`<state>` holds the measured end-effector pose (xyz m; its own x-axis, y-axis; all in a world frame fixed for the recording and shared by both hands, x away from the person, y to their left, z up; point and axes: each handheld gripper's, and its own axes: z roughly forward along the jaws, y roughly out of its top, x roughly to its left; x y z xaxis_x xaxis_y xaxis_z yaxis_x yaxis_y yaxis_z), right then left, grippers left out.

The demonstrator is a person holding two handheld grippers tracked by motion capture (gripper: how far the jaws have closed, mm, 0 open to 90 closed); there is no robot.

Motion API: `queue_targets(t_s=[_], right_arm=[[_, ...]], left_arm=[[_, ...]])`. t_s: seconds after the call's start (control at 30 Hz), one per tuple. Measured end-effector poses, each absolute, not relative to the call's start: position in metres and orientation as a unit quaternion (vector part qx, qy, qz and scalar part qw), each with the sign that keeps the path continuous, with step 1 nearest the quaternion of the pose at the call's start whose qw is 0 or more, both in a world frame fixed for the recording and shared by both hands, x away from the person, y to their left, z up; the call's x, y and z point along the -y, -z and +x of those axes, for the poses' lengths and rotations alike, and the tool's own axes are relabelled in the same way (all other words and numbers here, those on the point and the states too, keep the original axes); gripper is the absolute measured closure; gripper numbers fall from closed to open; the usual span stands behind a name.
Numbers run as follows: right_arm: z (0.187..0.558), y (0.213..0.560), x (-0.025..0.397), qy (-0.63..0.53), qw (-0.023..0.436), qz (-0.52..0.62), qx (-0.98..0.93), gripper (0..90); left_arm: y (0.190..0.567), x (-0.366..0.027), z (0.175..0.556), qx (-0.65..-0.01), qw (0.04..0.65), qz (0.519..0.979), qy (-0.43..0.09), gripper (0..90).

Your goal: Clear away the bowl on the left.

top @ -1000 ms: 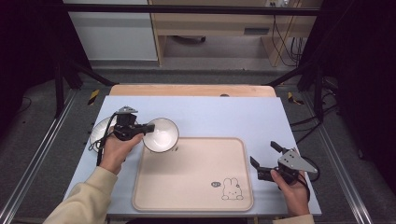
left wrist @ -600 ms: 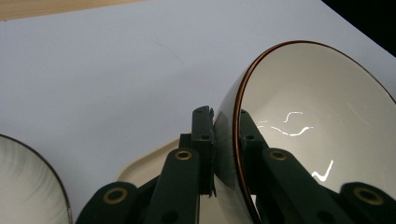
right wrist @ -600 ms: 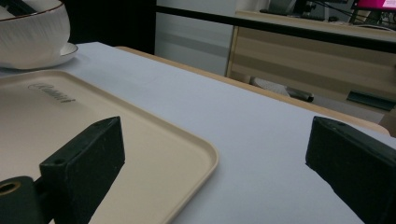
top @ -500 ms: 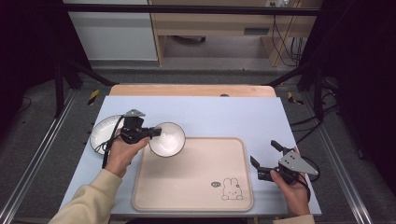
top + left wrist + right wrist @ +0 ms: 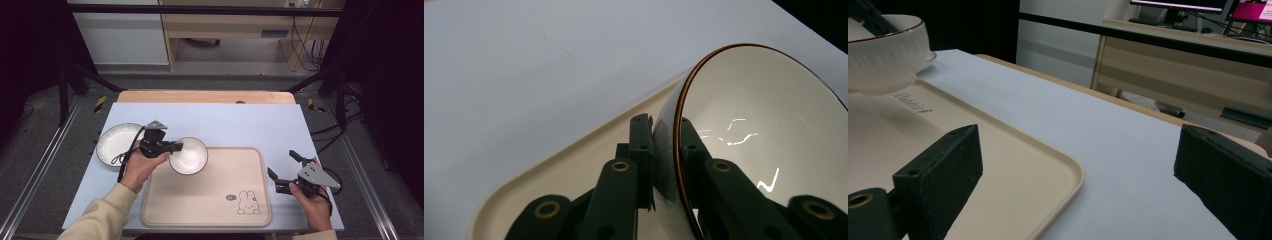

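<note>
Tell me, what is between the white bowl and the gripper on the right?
In the high view, bare beige tray with a little rabbit drawing lies between the white bowl and the right gripper.

The middle and right part of the tray (image 5: 215, 200) is left bare, so room is offered there (a printed rabbit is flat and blocks nothing). Its upper left corner is overhung by the bowl (image 5: 188, 155), and the table's left side is taken by the plate (image 5: 116, 142).
</note>
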<state>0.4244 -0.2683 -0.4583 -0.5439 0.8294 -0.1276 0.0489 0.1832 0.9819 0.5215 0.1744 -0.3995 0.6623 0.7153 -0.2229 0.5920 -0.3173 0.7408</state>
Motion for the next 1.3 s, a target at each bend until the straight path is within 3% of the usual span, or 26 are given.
queue_targets(t_s=[1.3], right_arm=[[0.423, 0.457, 0.268, -0.559, 0.351, 0.315, -0.681, 5.9]], left_arm=[[0.421, -0.122, 0.5, -0.352, 0.404, 0.844, -0.013, 81.5]])
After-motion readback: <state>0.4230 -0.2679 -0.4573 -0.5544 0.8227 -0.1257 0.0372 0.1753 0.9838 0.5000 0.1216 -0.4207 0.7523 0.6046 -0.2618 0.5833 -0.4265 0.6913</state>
